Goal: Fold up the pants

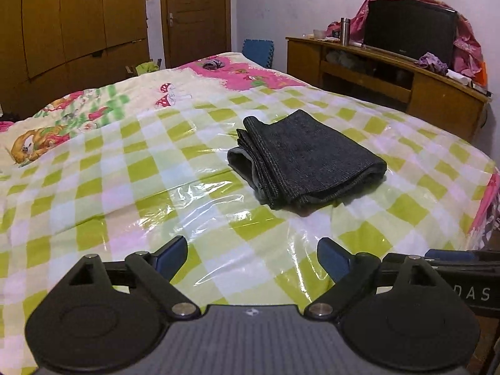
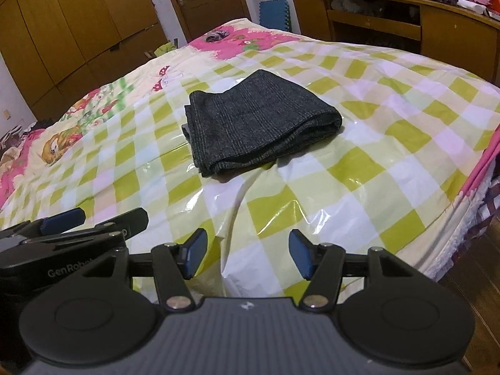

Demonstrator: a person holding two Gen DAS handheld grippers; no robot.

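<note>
1. Left gripper (image 1: 252,257): jaws spread wide, blue pads well apart, nothing between them. It hangs over the near part of the bed, clear of the cloth.
2. Right gripper (image 2: 247,254): jaws parted to a middling gap, narrower than the left's, pads empty. It also hangs above the near edge of the cover, touching nothing that can be seen.
3. The two tools sit side by side: in the right wrist view the left gripper's fingers show at the lower left; in the left wrist view a dark body with white lettering shows at the right edge.
4. Plastic sheet (image 1: 193,187): glossy, green-and-white check, creased, spread under both grippers over the bed.
5. Pants (image 1: 307,156) (image 2: 259,122): dark grey, folded into a compact thick rectangle, lying flat on the sheet ahead of both grippers and well apart from them. Layered edges face left, rounded fold faces right.
6. Quilt (image 1: 93,109): cartoon print with mushrooms and pink patches, beyond the sheet.
7. Wardrobe (image 1: 78,25) and door (image 1: 195,12): brown wood, at the far wall.
8. Low cabinet (image 1: 422,81): wooden, right of the bed, carrying a dark screen (image 1: 409,31) draped in pink cloth, and a metal flask (image 1: 344,31).
</note>
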